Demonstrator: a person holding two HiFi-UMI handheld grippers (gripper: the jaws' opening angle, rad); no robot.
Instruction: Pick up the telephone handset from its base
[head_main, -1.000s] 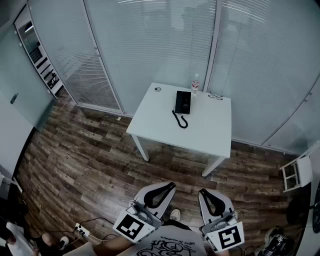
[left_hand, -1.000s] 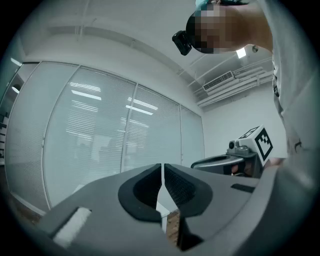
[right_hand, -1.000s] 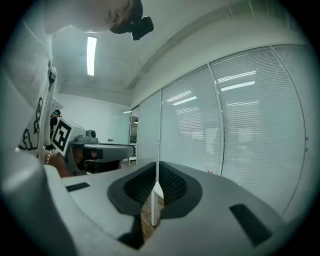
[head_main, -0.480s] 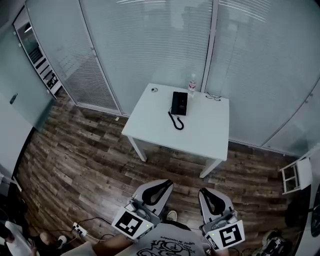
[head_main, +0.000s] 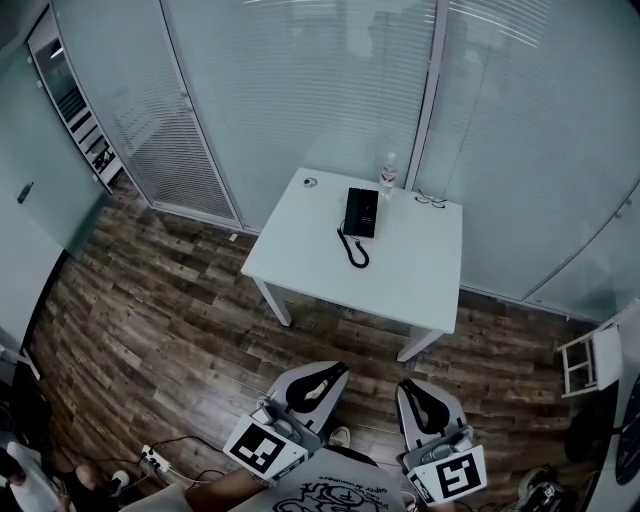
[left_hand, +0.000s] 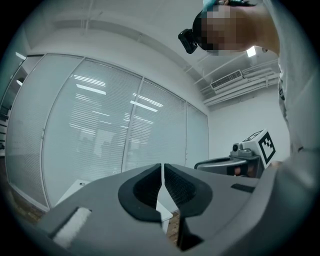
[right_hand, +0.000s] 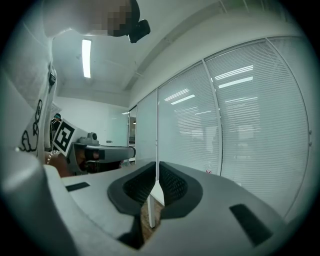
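A black telephone (head_main: 361, 211) lies on a white table (head_main: 300, 250) by the glass wall, its handset on the base and a coiled cord (head_main: 352, 250) trailing toward me. Both grippers hang far from it, low in the head view. My left gripper (head_main: 331, 368) is shut with nothing in it; in its own view the left gripper (left_hand: 163, 176) shows its jaws pressed together. My right gripper (head_main: 404, 386) is shut too and holds nothing; the right gripper (right_hand: 157, 179) points roughly level at the blinds.
A clear bottle (head_main: 388, 173) stands at the table's far edge, with glasses (head_main: 431, 200) beside it and a small round object (head_main: 311, 182) at the far left corner. Wooden floor (head_main: 160, 330) lies between me and the table. A white stand (head_main: 583, 358) sits at the right; cables (head_main: 160, 460) at lower left.
The view has shifted a little, and the table and phone now sit slightly lower and nearer than half a second ago. Both grippers stay shut at the bottom of the view.
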